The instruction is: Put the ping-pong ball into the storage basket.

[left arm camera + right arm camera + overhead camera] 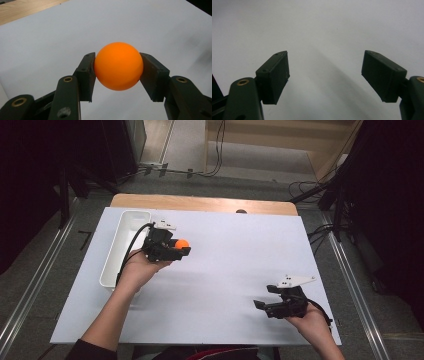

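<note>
Here the left gripper [117,72] clamps a smooth orange ball [118,66] just beside a long white tray [125,245]. The right gripper [325,75] hangs with jaws spread over the matte white desk [235,265].

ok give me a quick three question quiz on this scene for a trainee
1. True or false: the left tongs are shut on the small orange plastic ball.
2. Multiple choice: the long white rectangular plastic bin lies
A. at the table's left edge, beside the left tongs
B. under the right tongs
C. on the floor
3. Fill in: the right tongs stand ____ over the bare white tabletop, with nothing between them.

Key: 1 true; 2 A; 3 open
</note>
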### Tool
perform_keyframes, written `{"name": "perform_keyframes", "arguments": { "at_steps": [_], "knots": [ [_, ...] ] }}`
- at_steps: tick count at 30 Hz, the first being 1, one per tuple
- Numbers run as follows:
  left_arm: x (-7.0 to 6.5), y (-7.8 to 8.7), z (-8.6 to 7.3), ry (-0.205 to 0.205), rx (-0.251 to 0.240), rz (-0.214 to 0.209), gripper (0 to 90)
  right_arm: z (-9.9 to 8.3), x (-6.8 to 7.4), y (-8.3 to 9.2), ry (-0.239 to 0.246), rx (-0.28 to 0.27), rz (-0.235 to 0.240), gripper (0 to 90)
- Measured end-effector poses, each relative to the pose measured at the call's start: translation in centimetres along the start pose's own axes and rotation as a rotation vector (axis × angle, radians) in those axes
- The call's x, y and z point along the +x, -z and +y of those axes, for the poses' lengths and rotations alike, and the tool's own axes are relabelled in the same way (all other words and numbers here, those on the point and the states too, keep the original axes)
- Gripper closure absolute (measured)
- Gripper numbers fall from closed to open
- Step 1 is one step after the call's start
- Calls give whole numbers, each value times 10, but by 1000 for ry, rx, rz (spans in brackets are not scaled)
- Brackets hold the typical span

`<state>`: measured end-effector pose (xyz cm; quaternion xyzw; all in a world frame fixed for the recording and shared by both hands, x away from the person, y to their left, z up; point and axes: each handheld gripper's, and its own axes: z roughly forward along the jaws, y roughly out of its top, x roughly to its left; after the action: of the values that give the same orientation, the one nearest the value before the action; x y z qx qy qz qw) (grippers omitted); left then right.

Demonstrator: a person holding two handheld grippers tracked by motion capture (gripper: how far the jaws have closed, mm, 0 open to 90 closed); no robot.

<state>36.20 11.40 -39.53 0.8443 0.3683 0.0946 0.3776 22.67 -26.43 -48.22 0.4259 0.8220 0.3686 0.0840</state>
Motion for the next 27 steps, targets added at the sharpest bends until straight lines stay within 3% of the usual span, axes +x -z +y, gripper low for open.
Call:
{"name": "perform_keyframes", "arguments": {
  "at_steps": [27],
  "knots": [
    [32, 19, -5, 59, -7, 73, 486, -1, 0, 1, 0, -2, 0, 207]
  ]
}}
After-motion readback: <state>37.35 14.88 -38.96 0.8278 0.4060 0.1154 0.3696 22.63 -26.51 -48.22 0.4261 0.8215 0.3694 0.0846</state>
